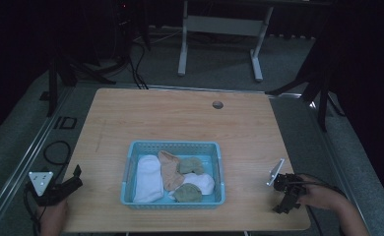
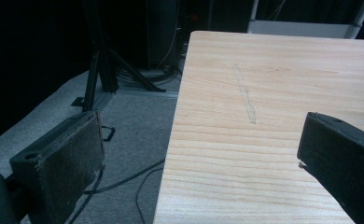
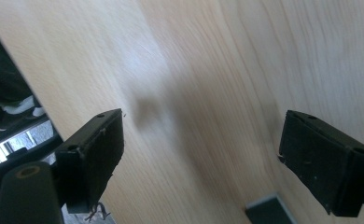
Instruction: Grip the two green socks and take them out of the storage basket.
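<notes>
A light blue basket (image 1: 217,156) sits on the wooden worktop (image 1: 180,118), near the middle of its near edge. Inside lie what look like 5 socks, though the dim light makes the count unsure: a white sock (image 1: 148,178) along the basket's left wall, a peach sock (image 1: 170,169) just beside it, an olive sock (image 1: 192,165) toward the far right, a second white sock (image 1: 201,182) below that, and another olive sock (image 1: 187,192) against the near wall. The socks touch and partly overlap one another.

The left gripper (image 1: 74,178) is held at the worktop's near left corner, well apart from the basket, with its grey plate over the edge. In the left gripper view its jaws stand wide apart with nothing between them, 1 over the floor and 1 over the wood, straddling the worktop's left edge (image 2: 173,140).

The right gripper (image 1: 284,202) is held by the person's right hand (image 1: 320,194) near the near right corner, tilted down toward the wood. In the right gripper view its jaws are also spread wide, empty, over bare worktop.
</notes>
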Demonstrator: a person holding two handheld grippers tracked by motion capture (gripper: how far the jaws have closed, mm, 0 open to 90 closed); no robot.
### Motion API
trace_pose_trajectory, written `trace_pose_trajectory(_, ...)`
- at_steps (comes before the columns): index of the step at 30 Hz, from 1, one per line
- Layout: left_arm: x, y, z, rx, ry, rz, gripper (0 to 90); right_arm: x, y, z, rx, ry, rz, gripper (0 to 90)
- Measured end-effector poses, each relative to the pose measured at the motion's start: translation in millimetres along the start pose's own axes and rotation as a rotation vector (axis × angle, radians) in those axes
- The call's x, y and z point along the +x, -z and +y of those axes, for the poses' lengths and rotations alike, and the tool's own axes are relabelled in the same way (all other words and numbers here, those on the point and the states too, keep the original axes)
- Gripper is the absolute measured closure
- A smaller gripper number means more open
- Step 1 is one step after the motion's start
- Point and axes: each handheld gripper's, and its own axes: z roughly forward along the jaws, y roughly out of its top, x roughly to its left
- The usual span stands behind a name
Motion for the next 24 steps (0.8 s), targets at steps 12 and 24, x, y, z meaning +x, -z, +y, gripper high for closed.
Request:
trace_pose_trajectory(12,-0.9,-0.4,0.2,0.004,-0.010,-0.003,0.7,16.4,12.1,34.3,0.036,0.135,0.025,14.4)
trace_pose_trajectory(24,-1.0,-0.8,0.4,0.013,-0.017,-0.018,0.7,41.6,43.3,80.8,0.024,0.283,0.001,14.8)
